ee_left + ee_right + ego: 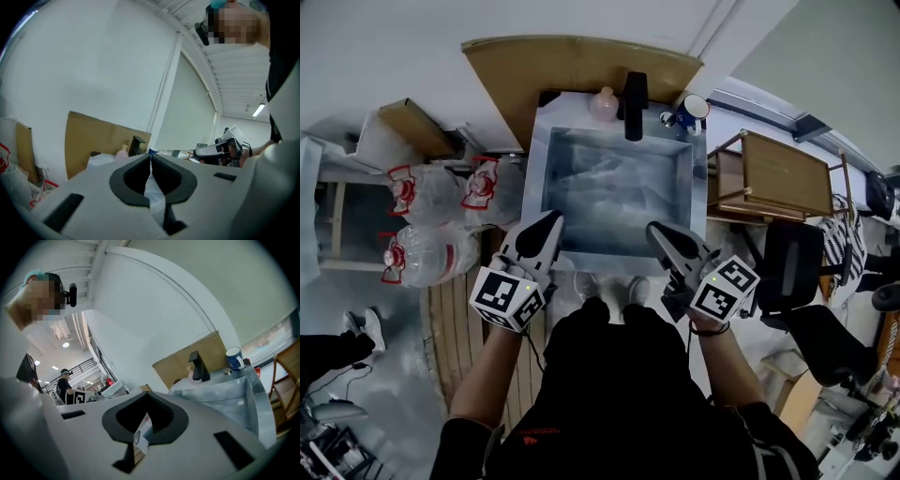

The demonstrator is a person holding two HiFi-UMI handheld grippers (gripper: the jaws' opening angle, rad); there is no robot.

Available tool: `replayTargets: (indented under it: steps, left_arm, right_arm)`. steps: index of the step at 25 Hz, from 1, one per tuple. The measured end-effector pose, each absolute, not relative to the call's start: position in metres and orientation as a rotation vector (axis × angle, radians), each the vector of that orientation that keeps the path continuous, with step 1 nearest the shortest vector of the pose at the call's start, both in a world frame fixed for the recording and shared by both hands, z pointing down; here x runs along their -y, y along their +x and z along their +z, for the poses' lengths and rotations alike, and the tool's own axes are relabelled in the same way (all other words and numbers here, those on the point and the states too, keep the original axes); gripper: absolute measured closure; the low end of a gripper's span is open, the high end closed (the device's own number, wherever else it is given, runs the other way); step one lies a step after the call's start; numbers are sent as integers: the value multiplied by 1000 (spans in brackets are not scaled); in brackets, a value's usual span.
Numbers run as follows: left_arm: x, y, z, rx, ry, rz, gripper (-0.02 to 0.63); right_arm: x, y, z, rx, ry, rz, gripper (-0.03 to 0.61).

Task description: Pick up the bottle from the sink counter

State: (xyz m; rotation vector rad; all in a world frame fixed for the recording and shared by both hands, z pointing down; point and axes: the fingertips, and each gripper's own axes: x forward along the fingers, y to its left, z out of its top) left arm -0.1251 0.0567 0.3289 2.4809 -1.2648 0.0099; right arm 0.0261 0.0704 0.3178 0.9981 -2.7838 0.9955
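Note:
A small pink bottle stands on the counter behind the steel sink, just left of the black faucet. In the left gripper view the bottle shows beyond the jaws, in front of the cardboard. In the right gripper view it is mostly hidden behind the faucet. My left gripper hovers over the sink's near left corner, shut and empty. My right gripper hangs over the near right edge, jaws together, holding nothing. Both are well short of the bottle.
A blue mug sits right of the faucet. A cardboard sheet leans on the wall behind the sink. Large water jugs lie at the left, a wooden shelf and a black chair stand at the right.

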Motion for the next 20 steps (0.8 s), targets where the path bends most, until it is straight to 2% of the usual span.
replayTargets:
  steps: [20]
  left_arm:
    - [76,-83,379,1368,2446,84,586]
  right_arm:
    - [24,46,358,2775,806,1063,575]
